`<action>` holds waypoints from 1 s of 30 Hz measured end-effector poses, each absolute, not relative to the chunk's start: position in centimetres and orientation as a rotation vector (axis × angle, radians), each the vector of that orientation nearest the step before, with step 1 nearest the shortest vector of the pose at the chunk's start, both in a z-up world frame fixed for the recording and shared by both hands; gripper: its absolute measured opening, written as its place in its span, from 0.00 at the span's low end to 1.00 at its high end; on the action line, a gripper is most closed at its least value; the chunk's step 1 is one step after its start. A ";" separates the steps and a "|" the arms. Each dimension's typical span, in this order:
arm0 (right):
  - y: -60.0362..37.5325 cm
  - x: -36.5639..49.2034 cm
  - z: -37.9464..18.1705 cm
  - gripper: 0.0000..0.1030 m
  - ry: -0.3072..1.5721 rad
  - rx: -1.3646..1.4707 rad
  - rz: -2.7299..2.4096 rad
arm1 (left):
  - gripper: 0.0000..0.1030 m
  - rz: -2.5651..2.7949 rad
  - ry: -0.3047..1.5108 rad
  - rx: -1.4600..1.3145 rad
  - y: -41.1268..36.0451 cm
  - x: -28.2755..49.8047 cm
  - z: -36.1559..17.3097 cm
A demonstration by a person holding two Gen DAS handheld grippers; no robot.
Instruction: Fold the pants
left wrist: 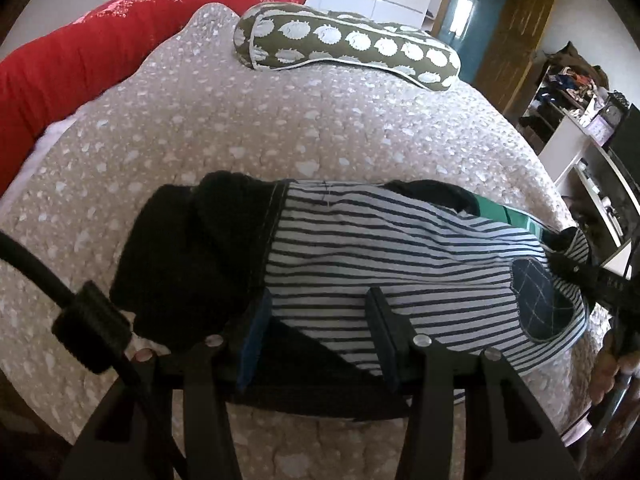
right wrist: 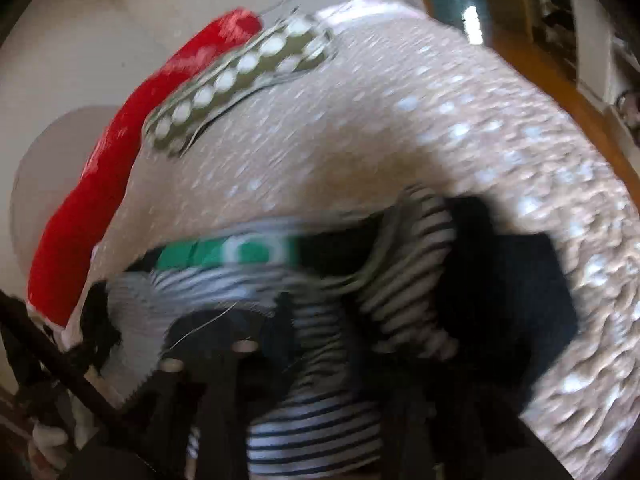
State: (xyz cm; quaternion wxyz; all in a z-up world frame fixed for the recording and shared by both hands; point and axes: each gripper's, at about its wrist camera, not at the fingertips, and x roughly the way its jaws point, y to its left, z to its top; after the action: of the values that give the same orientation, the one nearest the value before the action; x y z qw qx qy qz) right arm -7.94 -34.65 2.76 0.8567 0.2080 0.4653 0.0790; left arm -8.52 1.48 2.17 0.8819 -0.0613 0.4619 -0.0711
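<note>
The pants (left wrist: 384,248) are white with navy stripes, black cuffs, a dark checked patch and a green waistband. They lie bunched on the bed. My left gripper (left wrist: 318,304) is open, its two fingers spread over the striped cloth and a black edge at the near side. In the blurred right wrist view the pants (right wrist: 320,432) bulge up between my right gripper's (right wrist: 340,344) fingers, which seem shut on the striped cloth. The right gripper also shows at the pants' right end in the left wrist view (left wrist: 576,268).
The bed has a beige quilt with white spots (left wrist: 240,128). An olive bolster with white dots (left wrist: 344,46) lies at the far side, a red blanket (left wrist: 100,48) along the left. Shelves and a desk (left wrist: 592,148) stand to the right of the bed.
</note>
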 end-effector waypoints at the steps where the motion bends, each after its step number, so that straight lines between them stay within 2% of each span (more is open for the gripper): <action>1: -35.5 -8.2 2.9 0.10 0.968 0.465 0.142 | 0.46 -0.155 0.961 -0.136 1.6 -8.5 2.1; 5: -38.3 -9.8 5.4 0.13 0.884 0.526 -0.002 | 0.47 -0.180 0.967 -0.190 2.3 -8.5 1.9; 6: -38.0 -9.9 6.0 0.18 0.877 0.508 -0.023 | 0.47 -0.188 0.971 -0.210 2.6 -8.7 2.1; 7: -37.4 -9.9 6.9 0.23 0.868 0.466 -0.038 | 0.46 -0.197 0.970 -0.247 3.0 -9.0 2.5; 11: -32.3 -9.3 9.4 0.27 0.867 0.366 0.126 | 0.46 -0.226 0.902 -0.328 3.7 -10.6 4.3; 13: -28.5 -7.7 9.7 0.43 0.899 0.304 0.246 | 0.46 -0.252 0.901 -0.302 2.9 -10.5 4.4; 15: -24.0 -5.1 9.2 0.53 0.949 0.220 0.343 | 0.46 -0.273 0.927 -0.272 1.8 -10.0 3.6; 17: -20.6 -2.3 8.2 0.54 0.994 0.149 0.391 | 0.46 -0.274 0.962 -0.217 0.8 -9.8 2.5; 19: -18.4 -0.3 6.9 0.59 1.049 0.093 0.428 | 0.46 -0.266 0.965 -0.173 0.1 -10.0 1.5; 23: -15.2 1.6 4.1 0.60 1.143 -0.038 0.453 | 0.47 -0.283 0.950 -0.184 0.4 -10.2 1.3; 24: -14.9 1.5 3.7 0.57 1.150 -0.069 0.458 | 0.47 -0.290 0.947 -0.198 0.6 -10.1 1.1; 25: -14.5 1.3 3.5 0.30 1.156 -0.100 0.463 | 0.47 -0.293 0.944 -0.204 0.7 -10.2 1.1; 26: -14.3 1.1 3.5 0.17 1.157 -0.108 0.484 | 0.47 -0.295 0.940 -0.205 0.8 -10.2 1.0; 27: -14.1 1.1 3.7 0.09 1.156 -0.102 0.487 | 0.47 -0.294 0.936 -0.204 0.8 -10.3 0.9; 30: -13.9 1.4 4.1 0.04 1.129 -0.120 0.449 | 0.47 -0.291 0.929 -0.204 0.7 -10.2 0.7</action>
State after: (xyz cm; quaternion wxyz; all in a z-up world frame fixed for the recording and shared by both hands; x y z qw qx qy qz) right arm 1.38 -13.91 4.08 0.8194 -0.0565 0.5301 0.2107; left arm -10.17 0.70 0.72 0.8787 -0.0980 0.4458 -0.1396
